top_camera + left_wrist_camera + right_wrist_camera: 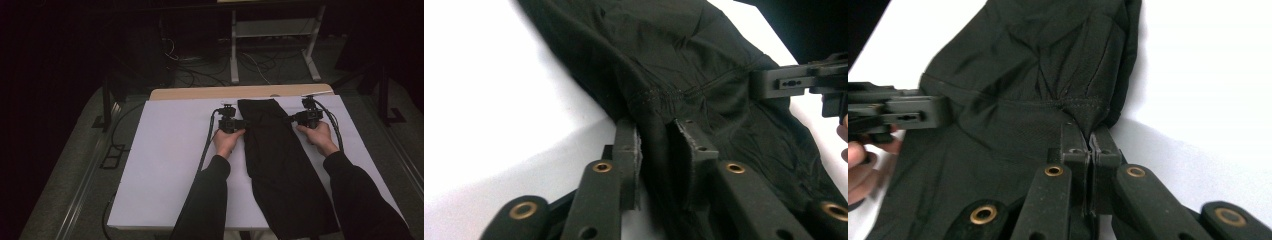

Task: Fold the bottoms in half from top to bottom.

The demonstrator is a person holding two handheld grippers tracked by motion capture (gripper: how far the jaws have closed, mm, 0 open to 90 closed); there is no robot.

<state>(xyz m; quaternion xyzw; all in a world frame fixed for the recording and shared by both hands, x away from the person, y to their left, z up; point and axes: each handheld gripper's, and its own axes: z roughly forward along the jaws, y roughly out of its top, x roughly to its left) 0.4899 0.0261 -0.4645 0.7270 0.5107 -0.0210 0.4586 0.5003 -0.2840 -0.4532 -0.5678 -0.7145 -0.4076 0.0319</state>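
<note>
Flanking black garment, white sheet — seemingly bare

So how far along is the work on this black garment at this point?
Done: the black garment lies lengthwise on the white sheet. In hand: the left hand-held gripper has a fold of its edge between the jaws, and the right hand-held gripper is pinched shut on the opposite edge. Left: the far end is still flat, with no fold or lift visible.
</note>
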